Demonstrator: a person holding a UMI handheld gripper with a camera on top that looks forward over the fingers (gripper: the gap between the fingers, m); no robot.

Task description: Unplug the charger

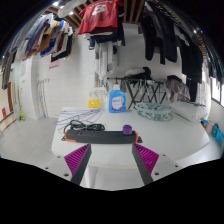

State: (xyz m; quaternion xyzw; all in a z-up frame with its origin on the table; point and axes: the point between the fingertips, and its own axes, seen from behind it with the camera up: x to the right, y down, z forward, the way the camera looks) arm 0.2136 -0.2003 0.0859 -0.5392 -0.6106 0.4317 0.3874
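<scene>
A black power strip (88,135) lies on the white table (40,140), just beyond my fingers. A dark charger plug with a coiled black cable (84,126) sits on its far side, and a small purple object (127,129) stands at its right end. My gripper (112,158) is open and empty, a little short of the strip, with the magenta pads (76,156) spread wide apart.
A blue bottle (117,101) and a yellow item (94,103) stand at the back of the table. A dark wire rack (148,98) stands to the right with a patterned dish (152,112). Clothes (100,18) hang above along the wall.
</scene>
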